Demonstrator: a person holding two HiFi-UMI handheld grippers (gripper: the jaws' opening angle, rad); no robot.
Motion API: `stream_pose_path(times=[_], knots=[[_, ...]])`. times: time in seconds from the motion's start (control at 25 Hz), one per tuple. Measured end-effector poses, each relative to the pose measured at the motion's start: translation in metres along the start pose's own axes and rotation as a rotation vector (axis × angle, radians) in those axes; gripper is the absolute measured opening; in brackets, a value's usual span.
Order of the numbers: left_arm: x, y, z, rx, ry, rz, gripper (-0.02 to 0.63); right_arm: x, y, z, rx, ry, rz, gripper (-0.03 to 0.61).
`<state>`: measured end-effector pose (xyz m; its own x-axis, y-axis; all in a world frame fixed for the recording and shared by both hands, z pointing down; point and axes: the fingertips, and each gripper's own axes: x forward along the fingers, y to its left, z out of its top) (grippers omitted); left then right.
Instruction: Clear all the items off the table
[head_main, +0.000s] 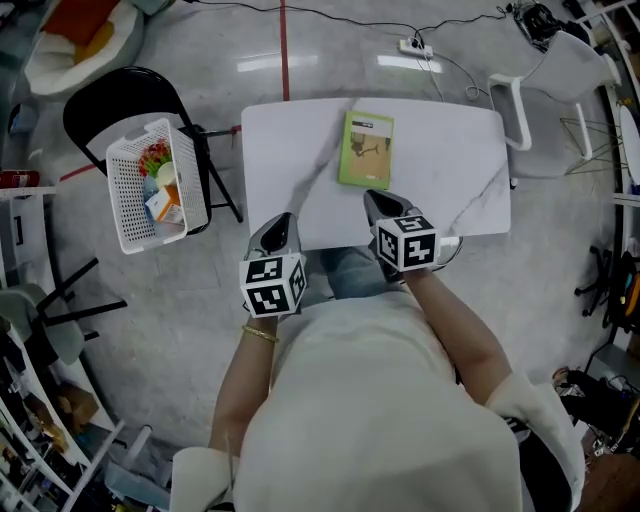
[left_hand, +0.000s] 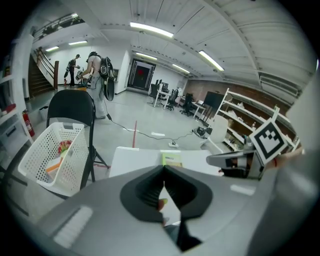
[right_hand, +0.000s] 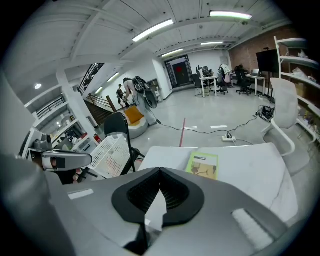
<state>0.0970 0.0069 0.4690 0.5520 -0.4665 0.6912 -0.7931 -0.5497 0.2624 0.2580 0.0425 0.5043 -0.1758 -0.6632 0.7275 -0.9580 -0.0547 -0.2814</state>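
A green book (head_main: 365, 148) lies flat on the white table (head_main: 450, 170), near the far edge and about mid-width; nothing else is on the table. My left gripper (head_main: 284, 218) is shut and empty over the table's near edge, short of the book and to its left. My right gripper (head_main: 372, 196) is shut and empty just on the near side of the book. In the left gripper view the jaws (left_hand: 163, 167) meet, with the book (left_hand: 172, 159) right beyond them. In the right gripper view the shut gripper (right_hand: 160, 170) points left of the book (right_hand: 203, 165).
A white mesh basket (head_main: 125, 200) holding several items sits on a black folding chair (head_main: 95, 105) left of the table. A white chair (head_main: 545, 85) stands at the table's far right corner. A power strip (head_main: 415, 45) and cable lie on the floor beyond.
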Motion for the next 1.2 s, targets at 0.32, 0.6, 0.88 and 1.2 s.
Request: stream_pose_path(times=[0.32,0.6,0.88,1.2], knots=[[0.054,-0.025,-0.001,-0.001,0.044,-0.012,0.009,0.019,-0.054,0.003,0.029,0.027,-0.028,0.011],[0.115,-0.041,-0.012,-0.003,0.101,-0.031,0.009,0.049,-0.104,-0.011,0.042,0.082,-0.058,0.058],[0.174,-0.058,-0.025,0.026,0.167,-0.073,0.009,0.082,-0.148,-0.038,0.078,0.162,-0.074,0.117],[0.235,-0.060,-0.055,0.052,0.257,-0.086,0.011,0.125,-0.179,-0.058,0.097,0.228,-0.058,0.152]])
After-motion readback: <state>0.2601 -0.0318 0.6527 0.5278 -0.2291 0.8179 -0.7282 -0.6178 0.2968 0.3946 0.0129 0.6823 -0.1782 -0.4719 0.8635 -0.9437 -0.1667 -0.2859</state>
